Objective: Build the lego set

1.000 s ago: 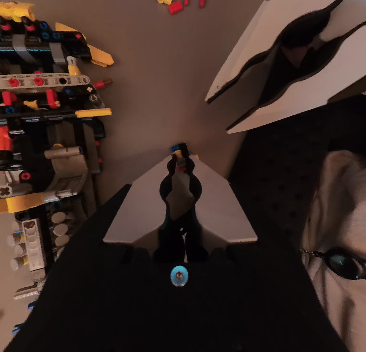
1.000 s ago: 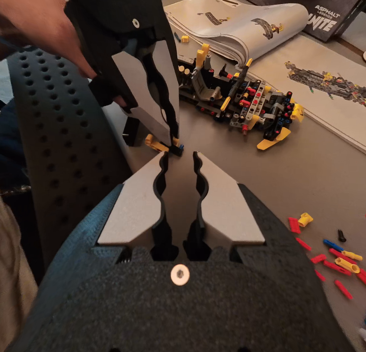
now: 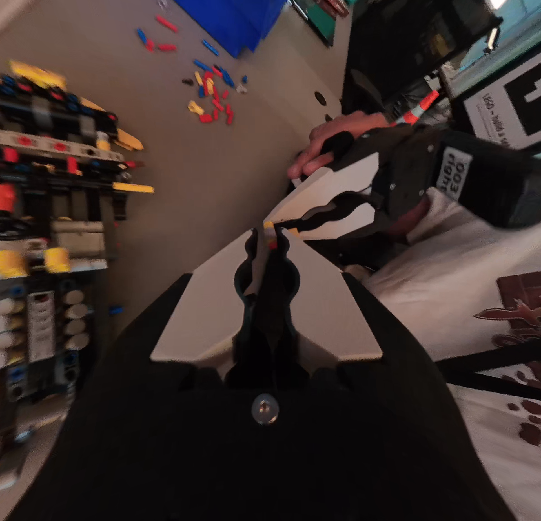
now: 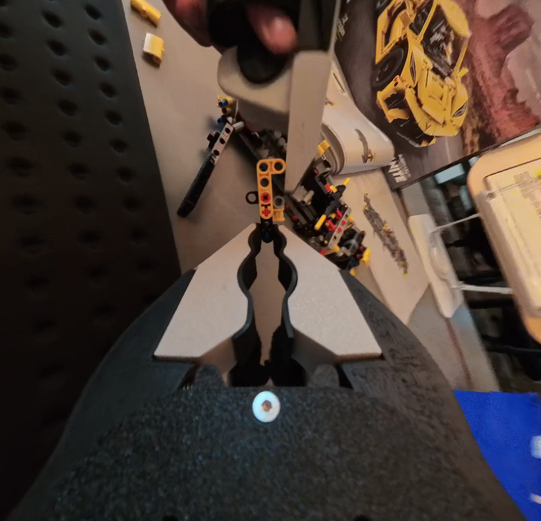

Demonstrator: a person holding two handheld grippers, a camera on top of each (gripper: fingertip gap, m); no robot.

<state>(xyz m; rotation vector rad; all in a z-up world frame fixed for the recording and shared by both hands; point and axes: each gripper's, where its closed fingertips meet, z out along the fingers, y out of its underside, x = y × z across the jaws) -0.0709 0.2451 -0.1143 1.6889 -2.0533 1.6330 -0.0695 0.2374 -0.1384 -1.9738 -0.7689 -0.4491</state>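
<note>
A small sub-assembly, a yellow L-shaped beam (image 4: 265, 184) with red pins and a black end, is held up in the air between both grippers. My right gripper (image 4: 267, 230) is shut on its black lower end. My left gripper (image 3: 268, 233) is shut on a yellow and red part (image 3: 270, 234) at the assembly's side. It comes down from above in the right wrist view (image 4: 288, 189). The right gripper (image 3: 282, 222) meets it from the right in the left wrist view. The half-built black, grey and yellow car chassis (image 3: 58, 184) lies on the table to the left and also shows behind the beam (image 4: 328, 220).
Loose red, blue and yellow pins (image 3: 212, 94) lie on the table beyond the chassis, near a blue bin (image 3: 234, 9). A black beam (image 4: 205, 179), two yellow pieces (image 4: 152, 48), the instruction booklet (image 4: 354, 146) and the set's box (image 4: 424, 67) lie around the chassis. The tips of both grippers are at nearly the same place.
The right gripper was open just short of the left gripper's tips; it has shut on the sub-assembly. Both grippers have tilted and swung, with the piece raised off the table.
</note>
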